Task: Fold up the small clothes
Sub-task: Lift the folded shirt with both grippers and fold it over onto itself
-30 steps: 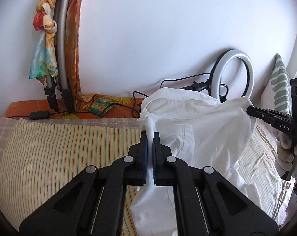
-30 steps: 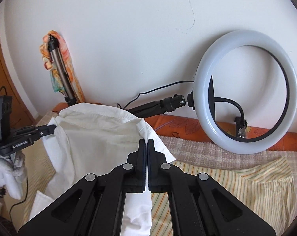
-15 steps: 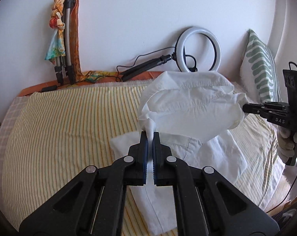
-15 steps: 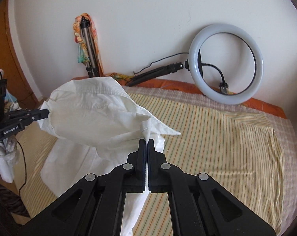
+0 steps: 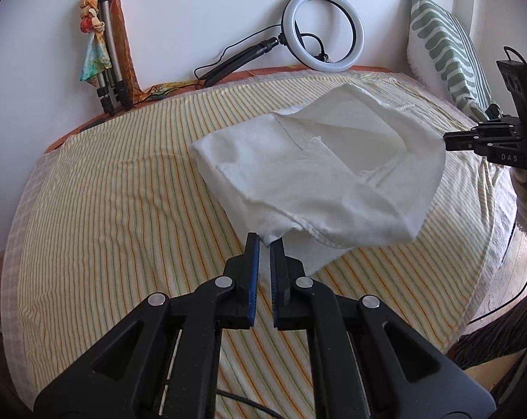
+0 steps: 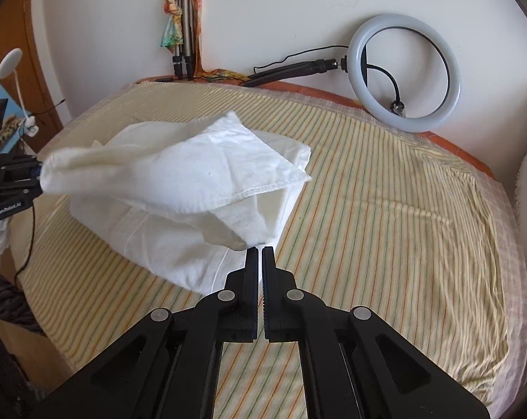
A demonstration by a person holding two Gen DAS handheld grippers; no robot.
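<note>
A white garment (image 5: 319, 171) lies partly folded on a bed covered with a yellow striped sheet (image 5: 116, 216), its upper layer lifted off the lower layer and stretched between two black handheld grippers. In the left wrist view, the left gripper (image 5: 264, 244) has its blue-padded fingers slightly parted, with a pinched corner of the white cloth sitting just between the fingertips; whether the pads truly clamp it cannot be told. In the right wrist view, the right gripper (image 6: 260, 252) has its fingers nearly together with a thin gap, and the cloth's edge sits right at the tips; a firm grip cannot be confirmed there either. From the left wrist view, the right gripper appears at the far right edge, its tips meeting the opposite corner of the cloth. At the head of the bed, a ring light (image 6: 406, 73) on a black stand leans against the white wall, and a folded tripod (image 5: 106, 45) draped with a colourful scarf (image 5: 95, 42) stands beside it. A green patterned pillow (image 5: 441, 38) rests upright in the corner.
</note>
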